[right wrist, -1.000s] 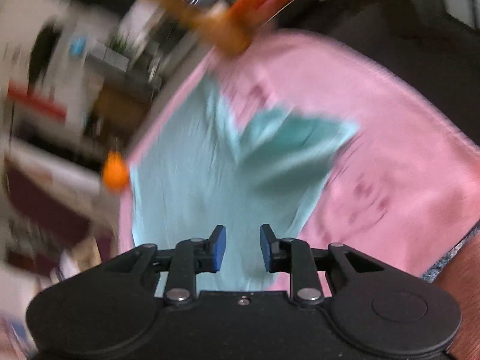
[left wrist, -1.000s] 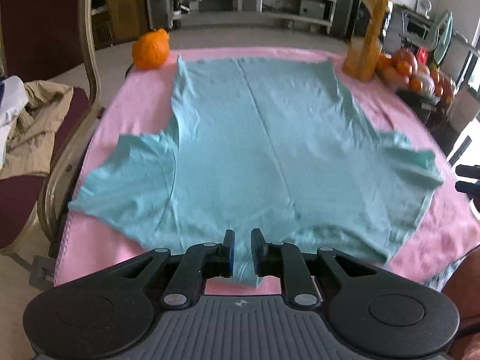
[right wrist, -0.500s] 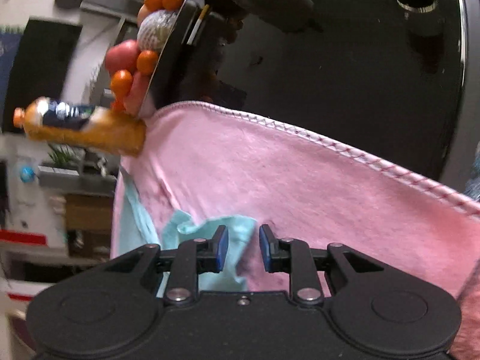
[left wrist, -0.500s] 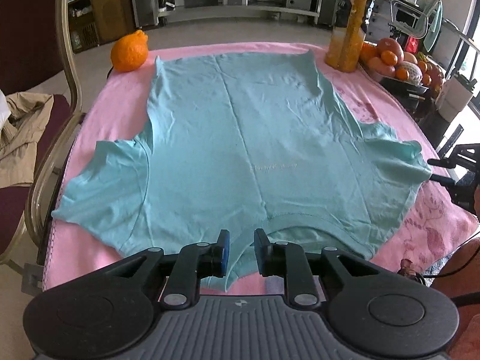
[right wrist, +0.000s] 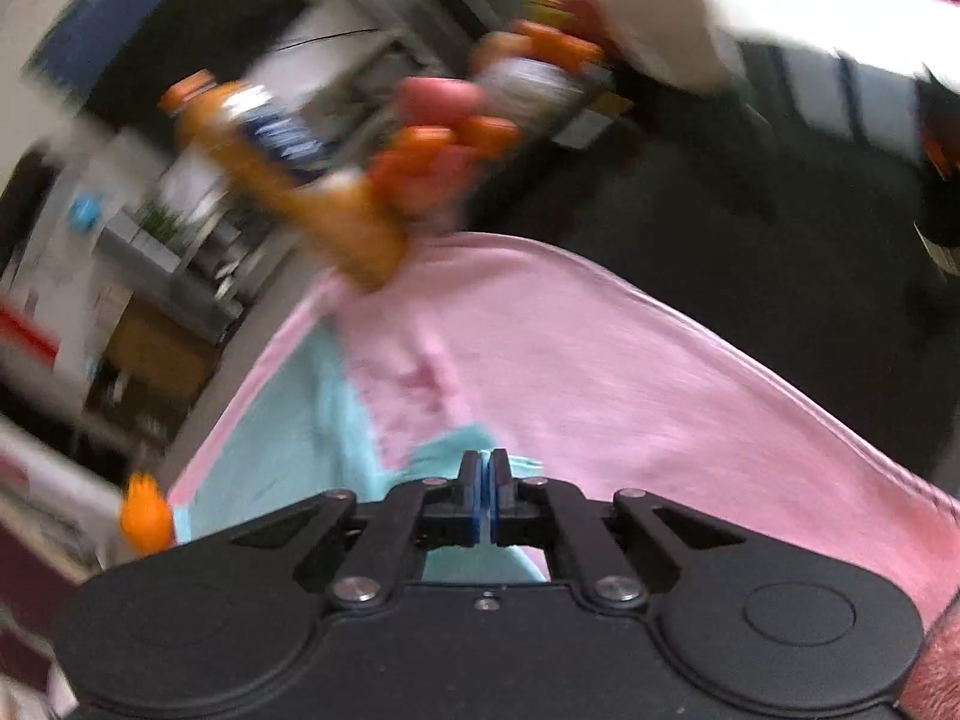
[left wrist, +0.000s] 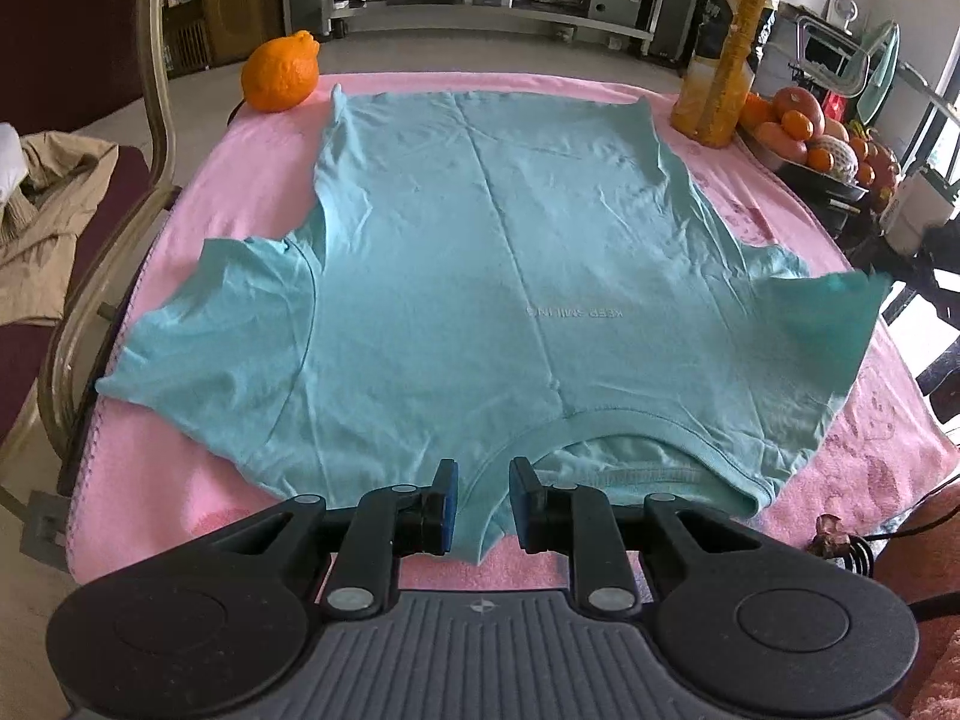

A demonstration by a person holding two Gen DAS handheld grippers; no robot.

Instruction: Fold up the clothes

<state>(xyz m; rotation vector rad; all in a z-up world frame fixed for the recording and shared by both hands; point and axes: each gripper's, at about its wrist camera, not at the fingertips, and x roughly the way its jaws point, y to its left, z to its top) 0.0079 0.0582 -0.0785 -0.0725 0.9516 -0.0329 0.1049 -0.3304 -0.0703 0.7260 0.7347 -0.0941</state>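
A teal T-shirt (left wrist: pixel 480 276) lies spread flat on a pink cloth (left wrist: pixel 138 480), collar toward me. My left gripper (left wrist: pixel 483 504) is open over the shirt's near edge, left of the collar, with fabric between its fingers. In the blurred right wrist view, my right gripper (right wrist: pixel 486 501) is shut on the shirt's right sleeve (right wrist: pixel 456 456). In the left wrist view that sleeve (left wrist: pixel 840 324) is lifted off the cloth at the table's right edge, and the right gripper shows only as a dark shape past it.
An orange fruit (left wrist: pixel 279 75) sits at the far left corner. A juice bottle (left wrist: pixel 723 54) stands at the far right, with a tray of fruit (left wrist: pixel 822 138) beyond. A chair with beige clothes (left wrist: pixel 42 216) stands left of the table.
My right gripper has closed on the right sleeve and lifted it. My left gripper has opened a little wider and stayed at the near edge.
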